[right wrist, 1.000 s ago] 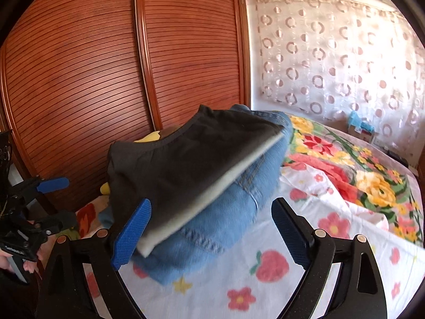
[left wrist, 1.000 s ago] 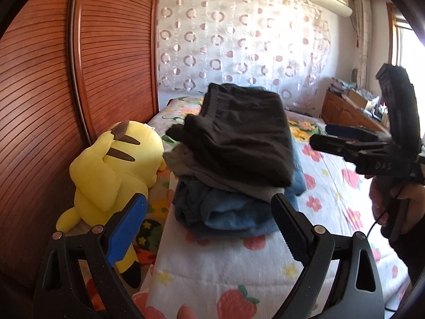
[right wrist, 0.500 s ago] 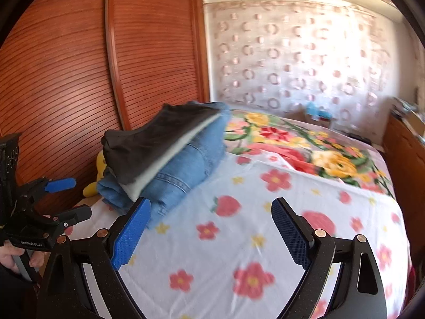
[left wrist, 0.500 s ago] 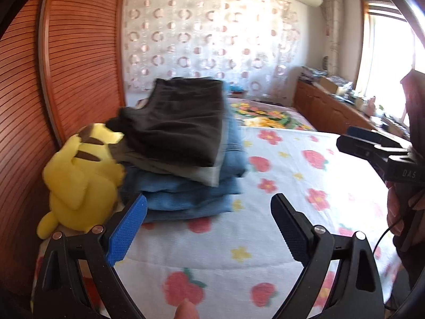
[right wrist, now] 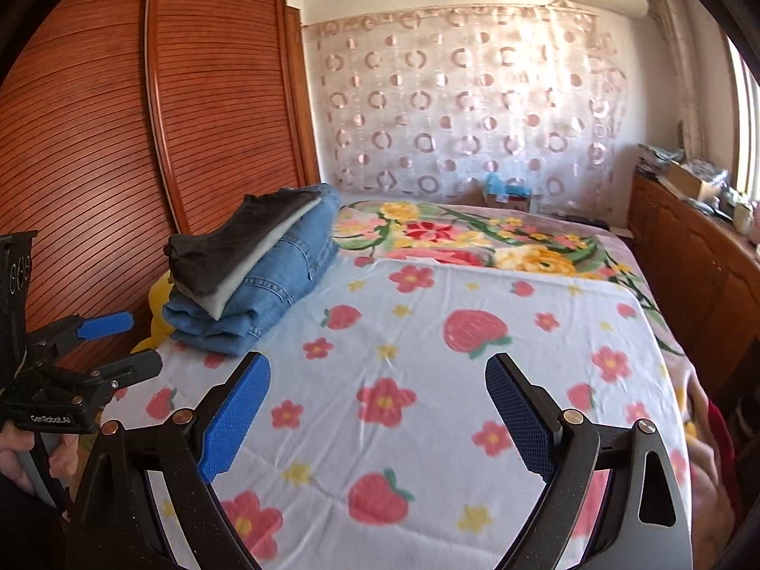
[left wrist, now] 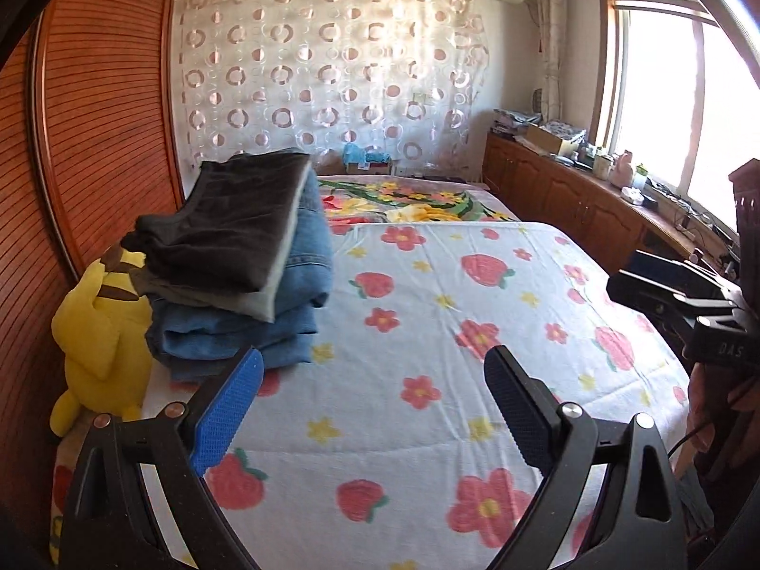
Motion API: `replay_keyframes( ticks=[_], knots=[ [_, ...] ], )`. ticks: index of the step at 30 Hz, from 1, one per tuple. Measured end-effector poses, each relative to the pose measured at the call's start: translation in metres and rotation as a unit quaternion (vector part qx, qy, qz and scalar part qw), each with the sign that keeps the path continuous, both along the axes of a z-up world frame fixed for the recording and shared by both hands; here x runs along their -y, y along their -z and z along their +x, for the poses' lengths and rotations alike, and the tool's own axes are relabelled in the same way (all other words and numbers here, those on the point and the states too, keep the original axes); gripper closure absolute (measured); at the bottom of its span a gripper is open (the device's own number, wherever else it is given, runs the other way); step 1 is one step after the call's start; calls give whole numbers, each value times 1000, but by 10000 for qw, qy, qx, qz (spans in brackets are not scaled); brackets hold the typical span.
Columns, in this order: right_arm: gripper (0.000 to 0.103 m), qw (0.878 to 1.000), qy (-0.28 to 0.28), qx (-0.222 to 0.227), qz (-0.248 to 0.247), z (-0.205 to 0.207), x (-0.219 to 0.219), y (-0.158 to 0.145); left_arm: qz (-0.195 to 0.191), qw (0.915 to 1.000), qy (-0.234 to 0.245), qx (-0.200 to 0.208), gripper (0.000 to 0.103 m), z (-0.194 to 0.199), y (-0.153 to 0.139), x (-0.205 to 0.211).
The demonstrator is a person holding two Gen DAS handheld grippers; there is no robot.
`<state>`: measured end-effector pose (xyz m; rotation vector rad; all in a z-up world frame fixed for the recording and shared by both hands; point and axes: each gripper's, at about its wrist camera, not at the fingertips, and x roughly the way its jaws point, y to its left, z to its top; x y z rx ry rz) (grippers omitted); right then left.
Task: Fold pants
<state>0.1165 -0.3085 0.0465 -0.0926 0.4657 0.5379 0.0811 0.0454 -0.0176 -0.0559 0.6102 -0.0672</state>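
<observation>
While hovering over the bed [left wrist: 427, 342], both tongs spread wide, nothing held.

Left tongs [left wrist: 373, 403]: blue pad on one finger, dark pad on the other, gap full width, only floral sheet showing between. Also seen from the right wrist view at far left [right wrist: 121, 344], fingers parted, gripped by a hand [right wrist: 28, 451] at the handle.

Right tongs [right wrist: 377, 408]: same wide gap, sheet only between the pads. Visible in the left wrist view at far right edge [left wrist: 665, 285] (partly cut off, so spread not readable from there).

Stack of folded pants [left wrist: 242, 266] at the left side of the bed, close to the wooden wardrobe [left wrist: 95, 142]. Dark pair on top, a pale grey layer under it, blue denim pairs at the bottom. Stack tilted slightly, top pair overhanging toward the wardrobe side. Well apart from both tongs.

Yellow plush toy [left wrist: 99, 327] wedged between stack and wardrobe, touching the denim (mostly hidden behind the stack in the right wrist view).

Flower-print blanket [right wrist: 475, 232] across the far end of the bed. Circle-pattern curtain [right wrist: 465, 109] behind. Low wooden cabinets [left wrist: 570, 199] under the window [left wrist: 674, 109], cluttered on top.
</observation>
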Motion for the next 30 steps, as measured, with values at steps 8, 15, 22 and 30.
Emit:
replay_keyframes(
  ticks=[8,15,22,30],
  knots=[
    [10,9992,383,-49,-34,-34,27,-3,78,9998,135,86,8,-5,-8,33],
    [10,9979,643,-35,-48,-48,38,-8,49,9995,241,173,8,-12,-19,48],
    [10,9962,867,101,-57,-55,41,-15,101,9991,303,262,8,-14,-29,58],
    [10,9953,887,374,72,-74,40,-28,132,9982,342,485,8,-21,-50,62]
  ],
)
